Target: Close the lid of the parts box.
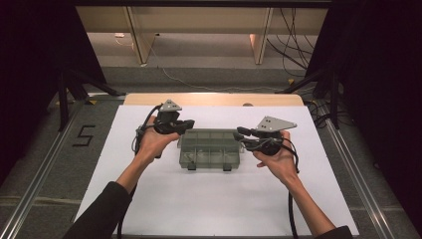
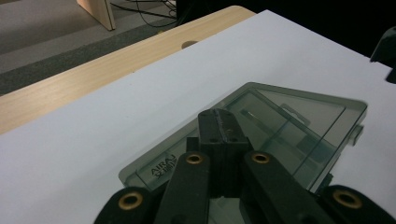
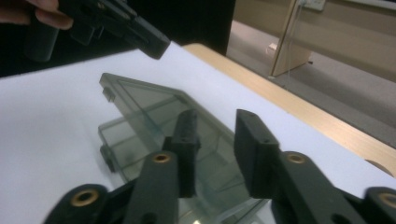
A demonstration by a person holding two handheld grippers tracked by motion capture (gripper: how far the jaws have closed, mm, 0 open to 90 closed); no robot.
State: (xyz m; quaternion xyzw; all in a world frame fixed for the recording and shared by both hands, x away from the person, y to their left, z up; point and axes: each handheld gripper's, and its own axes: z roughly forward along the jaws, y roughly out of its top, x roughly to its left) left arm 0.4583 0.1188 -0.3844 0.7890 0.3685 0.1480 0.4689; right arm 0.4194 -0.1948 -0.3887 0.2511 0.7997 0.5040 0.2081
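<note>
A smoky transparent compartment box (image 1: 211, 148) lies in the middle of the white sheet, its latches towards the person. My left gripper (image 1: 188, 124) hovers over the box's back left corner, its jaws pressed together with nothing between them; its shut tips (image 2: 223, 122) hang just above the lid (image 2: 289, 116). My right gripper (image 1: 241, 133) is at the box's right end, open. Its fingertips (image 3: 187, 119) stand apart over the lid (image 3: 149, 100), which looks slightly raised off the base (image 3: 112, 137). The left gripper (image 3: 152, 44) shows farther off.
A white sheet (image 1: 199, 199) covers the wooden table, whose bare back edge (image 1: 214, 99) has a small hole (image 2: 189, 45). Tripod legs (image 1: 74, 84) and cables (image 1: 293, 45) stand on the floor beyond. A floor mark "5" (image 1: 83, 135) is at the left.
</note>
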